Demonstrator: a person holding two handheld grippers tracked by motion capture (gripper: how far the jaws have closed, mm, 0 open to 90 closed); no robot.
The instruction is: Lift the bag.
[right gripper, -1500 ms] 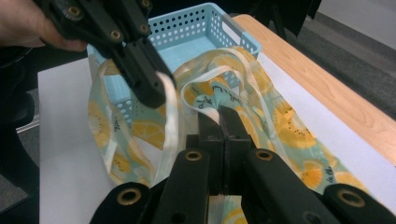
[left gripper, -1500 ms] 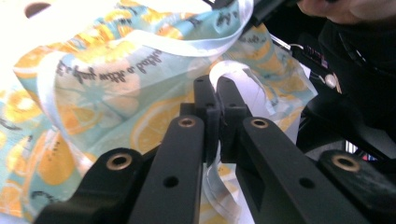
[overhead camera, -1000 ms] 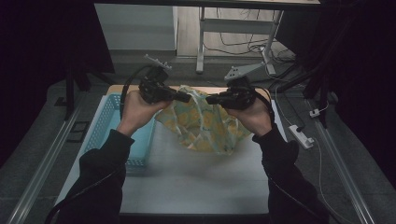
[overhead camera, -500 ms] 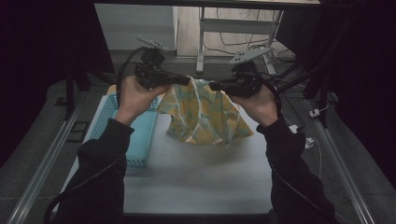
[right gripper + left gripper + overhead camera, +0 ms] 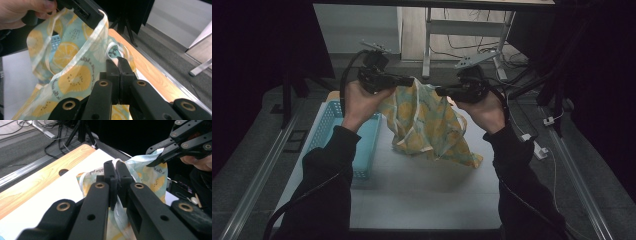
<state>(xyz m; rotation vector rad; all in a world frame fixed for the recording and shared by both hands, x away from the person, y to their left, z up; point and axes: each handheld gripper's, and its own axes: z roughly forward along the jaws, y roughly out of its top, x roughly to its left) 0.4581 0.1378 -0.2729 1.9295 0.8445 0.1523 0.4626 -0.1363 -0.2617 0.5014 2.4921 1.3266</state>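
Item: lemon-print cloth (image 5: 427,125), pale blue-green with yellow citrus slices and a light hem band bearing small lettering that cannot be read. It is held up above the white table (image 5: 412,195) by two edge points; its lower part hangs down, and whether the lowest corner rests on the table or hangs just clear of it cannot be told from the high view. The folds hide the far side, so the cloth's full shape and kind cannot be made out.

Left tool (image 5: 408,80): closed on the cloth's hem. In the left gripper view the jaws are seen pressed together with the pale hem band pinched between them at (image 5: 117,173); the fabric behind the jaws is covered by them.

Right tool (image 5: 441,91): likewise clamped on the cloth. In the right gripper view (image 5: 117,63) the jaws are met over a small loop of hem; the exact bite is hidden by the jaw tips.

Both tools are held level, pointing toward each other, with the cloth's upper edge strung between them. The hands are partly covered by the tool bodies; the sleeves are cut off at the bottom edge of the high view.

Light blue basket (image 5: 324,132): set on the table at the left, beside the cloth; its near side is covered by the left forearm, and its contents cannot be seen.

Surroundings are dark; cables on the floor beyond are indistinct.
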